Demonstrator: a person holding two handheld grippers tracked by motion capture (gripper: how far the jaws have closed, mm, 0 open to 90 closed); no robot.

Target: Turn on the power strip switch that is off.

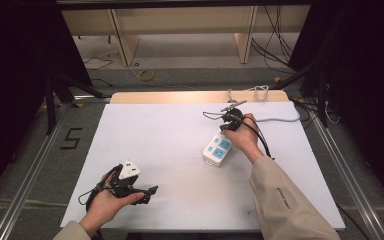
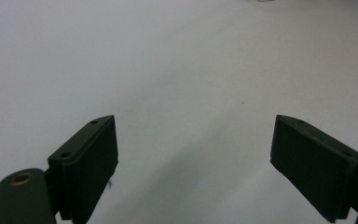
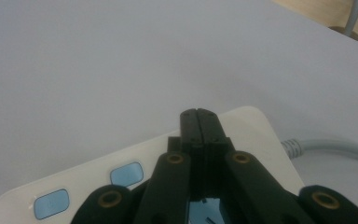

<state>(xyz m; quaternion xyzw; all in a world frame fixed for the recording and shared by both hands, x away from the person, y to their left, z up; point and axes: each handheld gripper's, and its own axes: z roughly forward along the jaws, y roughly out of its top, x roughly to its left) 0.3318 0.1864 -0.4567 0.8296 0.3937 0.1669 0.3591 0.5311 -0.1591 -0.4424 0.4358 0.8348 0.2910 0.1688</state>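
Observation:
A white power strip (image 1: 217, 149) with blue sockets lies right of the middle of the white table top (image 1: 170, 150). Its grey cable (image 1: 280, 120) runs off to the right. My right gripper (image 1: 226, 128) is held by a hand just above the strip's far end. In the right gripper view its jaws (image 3: 199, 115) are pressed together with nothing between them, over the power strip (image 3: 251, 128) near its blue buttons (image 3: 127, 173). My left gripper (image 1: 150, 194) rests in the other hand at the front left. Its jaws (image 2: 196, 154) stand wide apart over bare table.
A wooden strip (image 1: 180, 96) runs along the table's back edge, with a small metal piece (image 1: 234, 105) and a looped white cable (image 1: 261, 91) near it. Metal rails (image 1: 30, 170) flank the table. Loose cables lie on the floor behind.

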